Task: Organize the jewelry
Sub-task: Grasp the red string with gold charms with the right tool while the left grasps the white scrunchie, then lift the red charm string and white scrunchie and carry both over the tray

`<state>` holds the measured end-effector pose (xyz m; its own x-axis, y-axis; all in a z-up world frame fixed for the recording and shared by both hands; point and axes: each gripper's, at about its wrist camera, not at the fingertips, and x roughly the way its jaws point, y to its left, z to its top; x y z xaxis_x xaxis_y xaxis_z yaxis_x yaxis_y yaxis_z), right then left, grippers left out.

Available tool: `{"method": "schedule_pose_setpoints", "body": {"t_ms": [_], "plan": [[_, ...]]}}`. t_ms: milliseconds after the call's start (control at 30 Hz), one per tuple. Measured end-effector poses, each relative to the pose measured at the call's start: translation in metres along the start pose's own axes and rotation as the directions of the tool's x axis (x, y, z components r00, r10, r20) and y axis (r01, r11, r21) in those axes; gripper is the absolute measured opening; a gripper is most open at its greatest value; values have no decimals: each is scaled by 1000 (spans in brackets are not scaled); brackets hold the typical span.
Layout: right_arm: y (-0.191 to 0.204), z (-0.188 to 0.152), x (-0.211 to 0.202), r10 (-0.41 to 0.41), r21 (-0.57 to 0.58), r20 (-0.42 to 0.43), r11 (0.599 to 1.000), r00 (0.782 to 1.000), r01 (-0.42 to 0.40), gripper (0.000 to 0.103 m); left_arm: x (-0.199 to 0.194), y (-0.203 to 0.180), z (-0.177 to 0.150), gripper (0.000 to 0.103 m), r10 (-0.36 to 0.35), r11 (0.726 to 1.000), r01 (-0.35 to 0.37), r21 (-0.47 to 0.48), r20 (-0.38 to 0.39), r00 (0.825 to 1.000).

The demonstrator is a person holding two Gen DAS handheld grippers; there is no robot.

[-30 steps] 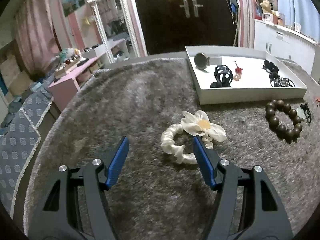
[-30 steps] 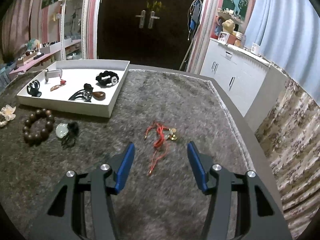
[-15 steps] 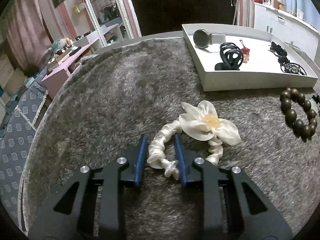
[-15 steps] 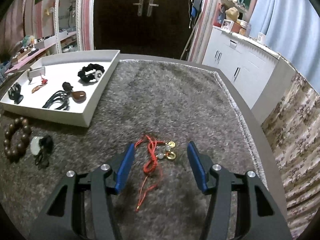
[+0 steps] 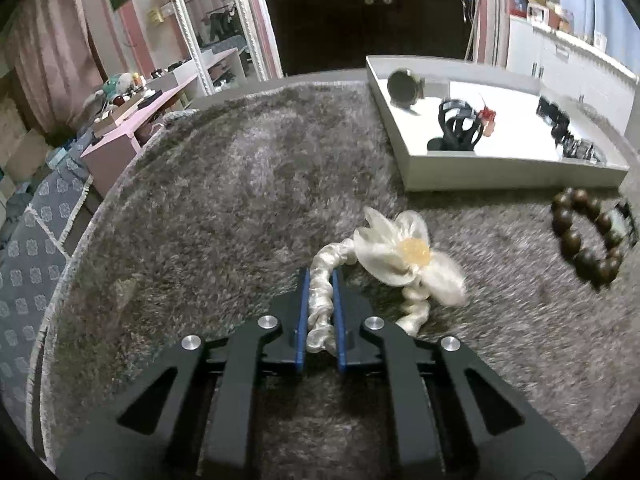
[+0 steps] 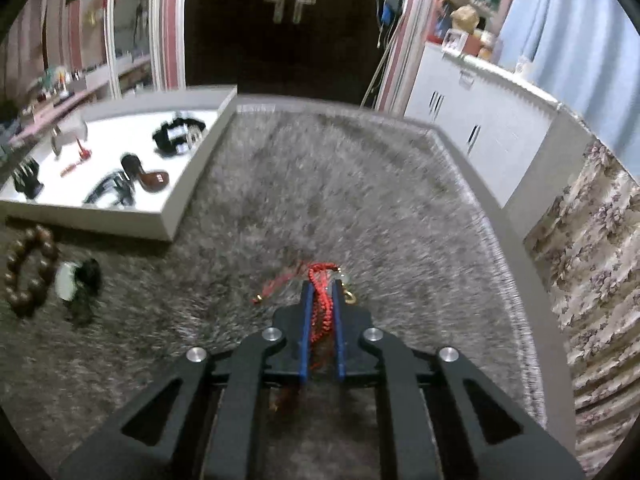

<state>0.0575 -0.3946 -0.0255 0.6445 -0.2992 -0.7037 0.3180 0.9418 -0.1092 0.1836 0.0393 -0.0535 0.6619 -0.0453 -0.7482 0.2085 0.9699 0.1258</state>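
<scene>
Left wrist view: left gripper closing on the white scrunchie's band, mid-rug — its flower could snag the pile. Right wrist view: right gripper clamped on the red cord bracelet toward the rug's right edge — loose ends may slip free before the white tray.

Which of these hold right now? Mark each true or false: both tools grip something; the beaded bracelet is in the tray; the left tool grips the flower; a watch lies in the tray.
1. Both tools grip something: true. The left tool is closing on the white scrunchie; the right tool pinches the red cord.
2. False: the beaded bracelet lies on the rug.
3. False: it grips the band.
4. True: watch, white tray.
</scene>
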Motion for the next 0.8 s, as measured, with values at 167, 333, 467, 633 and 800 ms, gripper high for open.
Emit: {"method": "schedule_pose_setpoints", "body": {"t_ms": [167, 333, 467, 633, 800], "plan": [[-9, 9, -42, 32, 18, 87, 999, 996, -33, 9, -39, 3, 12, 8, -22, 1000, 23, -6, 76, 997], [-9, 21, -82, 61, 12, 170, 998, 984, -63, 9, -77, 0, 31, 8, -46, 999, 45, 10, 152, 987], [-2, 30, -95, 69, -9, 201, 998, 977, -69, 9, -94, -16, 49, 8, -33, 998, 23, 50, 198, 980], [16, 49, -107, 58, -62, 238, 997, 970, -44, 9, -105, -31, 77, 8, -27, 998, 10, 65, 256, 966], [44, 82, -115, 110, -106, 282, 991, 953, -84, 9, -109, -50, 121, 8, -44, 997, 23, 77, 295, 955]]}}
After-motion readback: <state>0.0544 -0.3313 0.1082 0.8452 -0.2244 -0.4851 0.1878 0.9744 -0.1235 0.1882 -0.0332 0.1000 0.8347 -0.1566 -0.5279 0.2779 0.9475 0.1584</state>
